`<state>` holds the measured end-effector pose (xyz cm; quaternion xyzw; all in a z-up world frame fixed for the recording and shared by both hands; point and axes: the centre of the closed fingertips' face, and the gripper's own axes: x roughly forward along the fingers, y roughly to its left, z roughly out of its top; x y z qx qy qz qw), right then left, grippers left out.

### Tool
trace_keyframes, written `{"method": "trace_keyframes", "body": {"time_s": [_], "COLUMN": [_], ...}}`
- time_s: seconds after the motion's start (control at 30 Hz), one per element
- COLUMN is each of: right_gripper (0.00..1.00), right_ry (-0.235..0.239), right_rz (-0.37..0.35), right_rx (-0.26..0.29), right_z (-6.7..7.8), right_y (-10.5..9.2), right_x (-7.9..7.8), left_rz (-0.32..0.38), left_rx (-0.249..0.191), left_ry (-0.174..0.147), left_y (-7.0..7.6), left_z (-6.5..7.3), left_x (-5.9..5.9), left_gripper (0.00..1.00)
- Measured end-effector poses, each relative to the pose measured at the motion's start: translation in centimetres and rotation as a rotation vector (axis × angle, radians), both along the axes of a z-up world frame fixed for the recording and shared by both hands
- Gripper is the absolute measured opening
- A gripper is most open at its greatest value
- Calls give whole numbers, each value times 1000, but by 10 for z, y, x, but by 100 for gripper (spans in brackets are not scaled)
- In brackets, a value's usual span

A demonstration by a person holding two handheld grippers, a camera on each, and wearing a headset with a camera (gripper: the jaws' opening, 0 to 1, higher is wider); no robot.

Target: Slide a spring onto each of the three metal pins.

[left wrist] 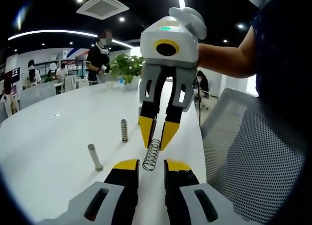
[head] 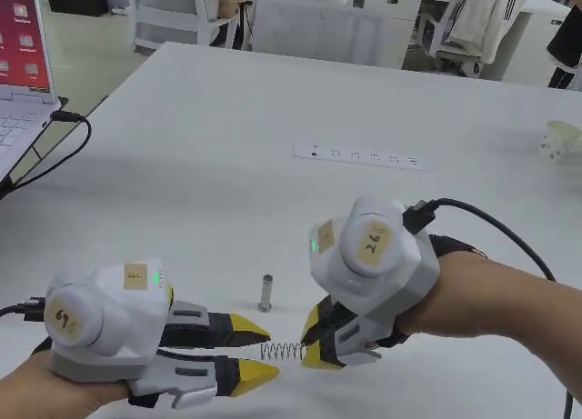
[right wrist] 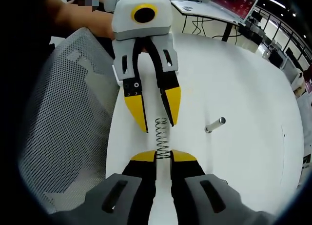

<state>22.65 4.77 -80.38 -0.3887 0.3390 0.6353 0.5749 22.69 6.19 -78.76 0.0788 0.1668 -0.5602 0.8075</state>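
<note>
One spring (head: 284, 350) sits pinched in the right gripper (head: 312, 346); the left gripper (head: 271, 351), jaws apart, should steady it toward the bare pin (head: 265, 292).

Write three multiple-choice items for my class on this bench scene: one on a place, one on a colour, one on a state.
1. Where is the spring?
A. on the laptop
B. in the fingers of the right gripper
C. on the power strip

2. What colour are the finger ends?
A. yellow
B. red
C. green

3. How is the left gripper?
A. shut on a pin
B. open
C. shut on the spring

Answers:
1. B, its fingers pinch one end of the spring.
2. A, every finger ends in yellow.
3. B, its fingers stand apart on either side of the spring's free end.
</note>
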Motion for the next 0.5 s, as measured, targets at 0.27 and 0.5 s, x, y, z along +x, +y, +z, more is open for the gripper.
{"method": "trace_keyframes", "body": {"time_s": [0.27,0.5], "right_gripper": [8,8], "right_ry": [0,0], "right_rz": [8,13], "right_rx": [1,0], "right_z": [1,1], "right_y": [1,1], "right_x": [-1,-3], "left_rz": [-9,-14], "left_rx": [0,10], "left_ry": [-4,-7], "left_y": [0,0], "left_z": [1,0], "left_x": [-1,-2], "left_gripper": [7,3]}}
